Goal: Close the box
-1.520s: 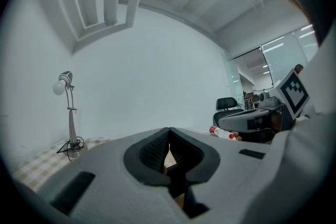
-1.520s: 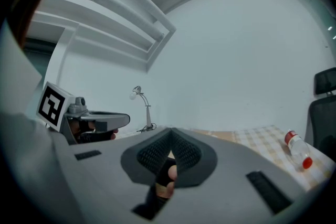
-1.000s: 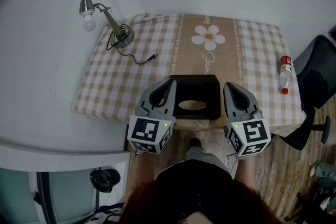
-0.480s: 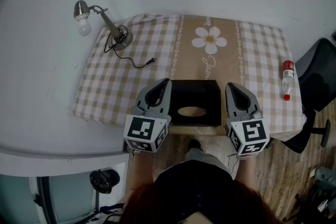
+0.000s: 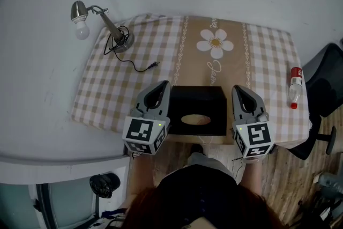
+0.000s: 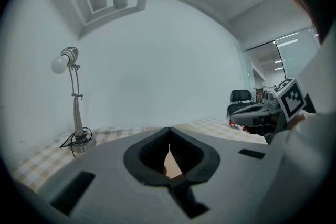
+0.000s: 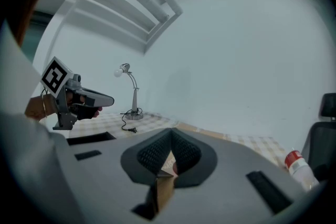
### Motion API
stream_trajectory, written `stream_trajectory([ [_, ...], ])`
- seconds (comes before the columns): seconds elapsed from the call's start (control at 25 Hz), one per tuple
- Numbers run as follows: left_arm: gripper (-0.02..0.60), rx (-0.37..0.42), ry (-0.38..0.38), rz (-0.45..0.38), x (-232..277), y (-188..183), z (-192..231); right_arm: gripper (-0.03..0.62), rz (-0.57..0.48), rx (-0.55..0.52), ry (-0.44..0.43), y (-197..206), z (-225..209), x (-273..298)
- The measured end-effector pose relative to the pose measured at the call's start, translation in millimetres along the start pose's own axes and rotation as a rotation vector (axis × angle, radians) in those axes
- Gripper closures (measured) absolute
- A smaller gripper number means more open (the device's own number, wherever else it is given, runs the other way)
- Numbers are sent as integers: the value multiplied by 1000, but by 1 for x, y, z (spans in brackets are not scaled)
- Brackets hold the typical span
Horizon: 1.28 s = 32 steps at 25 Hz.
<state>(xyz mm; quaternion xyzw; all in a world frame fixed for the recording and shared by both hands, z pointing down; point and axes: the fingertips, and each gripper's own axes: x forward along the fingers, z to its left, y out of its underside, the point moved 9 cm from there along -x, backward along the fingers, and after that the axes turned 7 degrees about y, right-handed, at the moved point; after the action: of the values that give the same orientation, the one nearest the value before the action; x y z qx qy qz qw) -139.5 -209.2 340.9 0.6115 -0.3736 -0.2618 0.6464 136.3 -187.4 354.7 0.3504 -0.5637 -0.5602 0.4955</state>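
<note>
A black box (image 5: 197, 104) with an oval opening (image 5: 195, 119) in its top stands at the near edge of the checked table (image 5: 115, 91). My left gripper (image 5: 162, 85) lies along the box's left side and my right gripper (image 5: 239, 88) along its right side. In the left gripper view the jaws of the left gripper (image 6: 169, 131) meet at the tips, with a tan cardboard flap (image 6: 170, 164) in the gap below them. In the right gripper view the right gripper (image 7: 170, 134) is likewise shut, pinching a tan flap (image 7: 167, 186). The box's sides are hidden behind both grippers.
A desk lamp (image 5: 99, 21) with a loose cord and plug (image 5: 142, 66) stands at the table's far left. A red-capped bottle (image 5: 294, 86) lies near the right edge. A black office chair (image 5: 327, 88) is beyond that edge. A daisy print (image 5: 214, 43) marks the cloth's tan centre stripe.
Both grippers and the box between them have come a little closer to the table's near edge. The jaws look the same as before.
</note>
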Motion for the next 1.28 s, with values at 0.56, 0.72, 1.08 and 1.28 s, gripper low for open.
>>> stream_trajectory([
  [0.56,555,-33,0,94,15,27,34,577,86,-46,-22,22,-11,34],
  [0.72,555,-43,7,119,22,32,41,577,128,-33,-34,29,-14,43],
  [1.08,555,-88,18,183,31,51,55,577,228,-37,-78,48,-18,61],
  [1.28,555,-117,39,237,34,63,58,577,282,-41,-105,58,-16,69],
])
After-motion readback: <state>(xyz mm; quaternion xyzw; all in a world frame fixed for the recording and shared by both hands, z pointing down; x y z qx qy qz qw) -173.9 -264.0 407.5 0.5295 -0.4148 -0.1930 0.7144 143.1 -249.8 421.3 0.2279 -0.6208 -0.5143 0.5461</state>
